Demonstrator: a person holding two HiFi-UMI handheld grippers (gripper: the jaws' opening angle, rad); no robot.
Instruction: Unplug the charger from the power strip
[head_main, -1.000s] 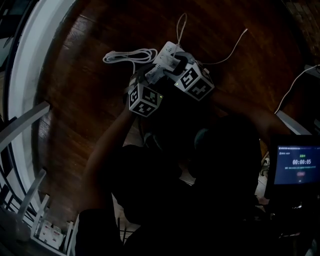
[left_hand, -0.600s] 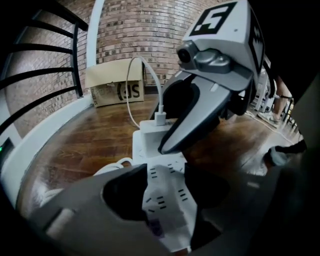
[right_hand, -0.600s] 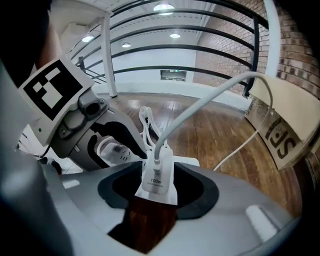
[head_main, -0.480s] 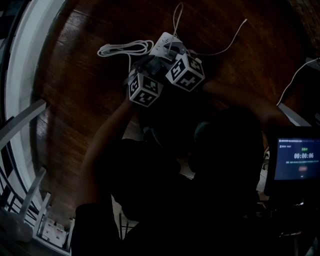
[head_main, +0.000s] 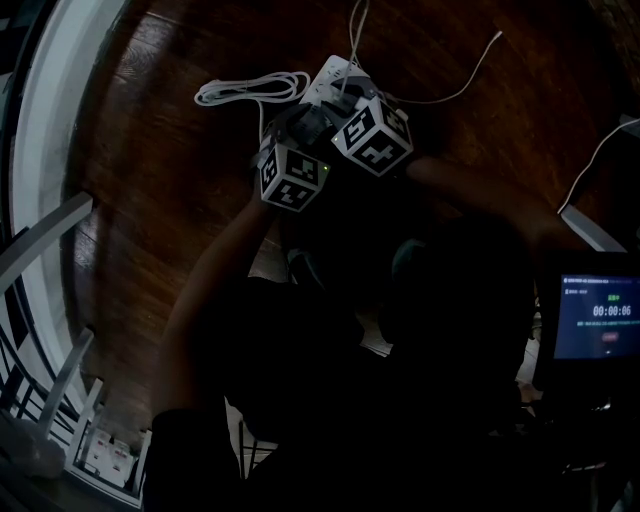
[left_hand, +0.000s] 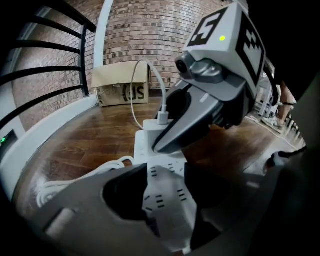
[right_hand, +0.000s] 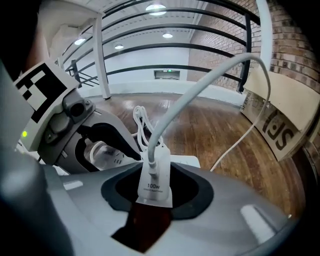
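A white power strip (head_main: 328, 78) lies on the dark wood floor. My left gripper (left_hand: 165, 175) is shut on its near end (left_hand: 165, 200), the white body filling the space between the pads. A white charger (right_hand: 155, 187) marked 100W stands plugged into the strip (right_hand: 184, 161), and its cable (right_hand: 210, 80) arcs up and to the right. My right gripper (right_hand: 157, 172) straddles the charger with its jaws closing; dark gaps still show on both sides of the charger. In the left gripper view the right gripper (left_hand: 160, 136) reaches down around the charger (left_hand: 156, 126).
The strip's own white cord (head_main: 250, 90) lies coiled to the left. A thin white cable (head_main: 455, 75) trails right across the floor. A cardboard box (left_hand: 122, 85) stands against the brick wall. A black railing (right_hand: 200, 30) curves around the floor. A lit screen (head_main: 597, 318) sits at right.
The head view has drifted a little. Both grippers have kept their places at the power strip, the left on the strip and the right over the charger.
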